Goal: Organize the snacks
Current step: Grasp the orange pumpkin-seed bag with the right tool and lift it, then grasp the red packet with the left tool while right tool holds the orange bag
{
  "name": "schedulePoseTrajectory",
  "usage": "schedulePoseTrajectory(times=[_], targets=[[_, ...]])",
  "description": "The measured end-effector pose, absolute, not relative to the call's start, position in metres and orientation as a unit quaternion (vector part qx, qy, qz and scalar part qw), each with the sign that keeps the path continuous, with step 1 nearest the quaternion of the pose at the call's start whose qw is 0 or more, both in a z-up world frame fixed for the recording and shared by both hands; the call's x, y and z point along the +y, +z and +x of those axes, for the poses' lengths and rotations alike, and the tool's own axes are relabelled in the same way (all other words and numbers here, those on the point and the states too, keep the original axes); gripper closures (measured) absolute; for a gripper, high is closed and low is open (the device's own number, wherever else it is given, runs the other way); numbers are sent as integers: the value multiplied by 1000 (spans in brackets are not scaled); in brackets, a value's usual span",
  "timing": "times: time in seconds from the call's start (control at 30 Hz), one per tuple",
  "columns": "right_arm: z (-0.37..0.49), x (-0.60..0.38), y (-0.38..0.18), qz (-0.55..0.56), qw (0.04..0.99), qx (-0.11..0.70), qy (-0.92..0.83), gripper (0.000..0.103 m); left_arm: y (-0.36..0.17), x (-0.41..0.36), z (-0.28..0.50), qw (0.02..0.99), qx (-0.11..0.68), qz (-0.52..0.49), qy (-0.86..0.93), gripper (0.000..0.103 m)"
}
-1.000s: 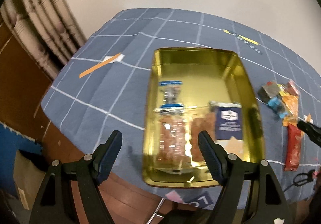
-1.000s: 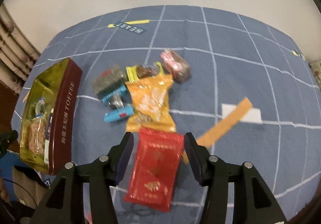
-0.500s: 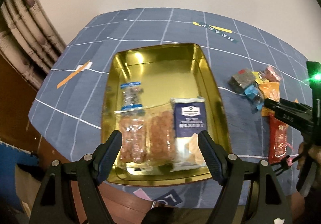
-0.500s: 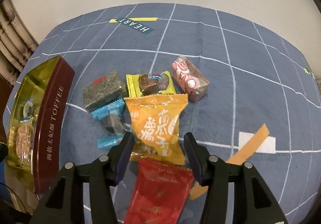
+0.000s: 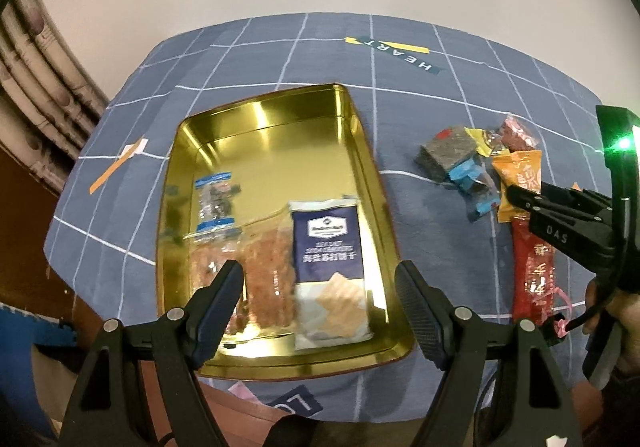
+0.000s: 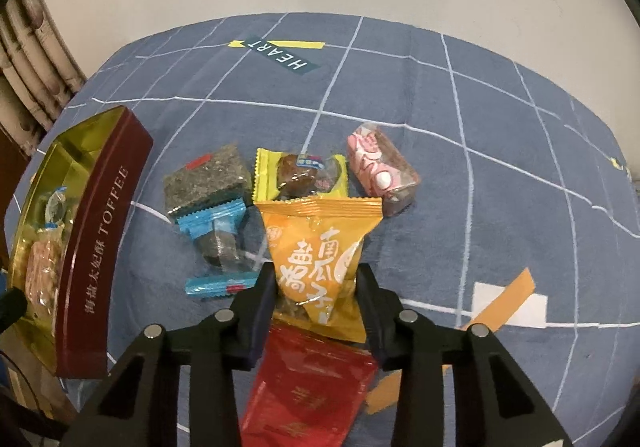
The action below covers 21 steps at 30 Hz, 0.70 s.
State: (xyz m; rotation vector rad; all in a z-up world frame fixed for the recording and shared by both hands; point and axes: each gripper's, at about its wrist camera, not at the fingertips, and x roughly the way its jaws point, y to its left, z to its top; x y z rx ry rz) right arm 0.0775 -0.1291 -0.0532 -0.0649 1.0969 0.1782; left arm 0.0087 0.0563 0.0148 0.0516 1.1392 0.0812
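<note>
While the right gripper (image 6: 316, 287) closes on the orange snack packet (image 6: 320, 247) lying atop the red one beside the toffee tin (image 6: 100, 247), it should pinch squarely mid-pack; left gripper (image 5: 320, 311) hovers agape, empty.

Blue grid-lined tablecloth (image 6: 500, 135), gold tin (image 5: 360, 151) at left, loose snack packets (image 6: 320, 243) clustered beside it

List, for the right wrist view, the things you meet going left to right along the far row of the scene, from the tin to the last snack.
Toffee tin → dark seaweed-like packet → yellow-wrapped candy → pink-and-white wrapped sweet.
</note>
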Motion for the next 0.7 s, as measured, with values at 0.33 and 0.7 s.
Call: schedulePoseTrajectory(times=[0.33, 0.7], targets=[[68, -169, -27, -21, 863, 499, 73, 64, 11, 23, 18, 839, 543, 41, 5, 28], [26, -229, -17, -3, 865, 501, 29, 64, -4, -41, 30, 817, 570, 35, -76, 28]])
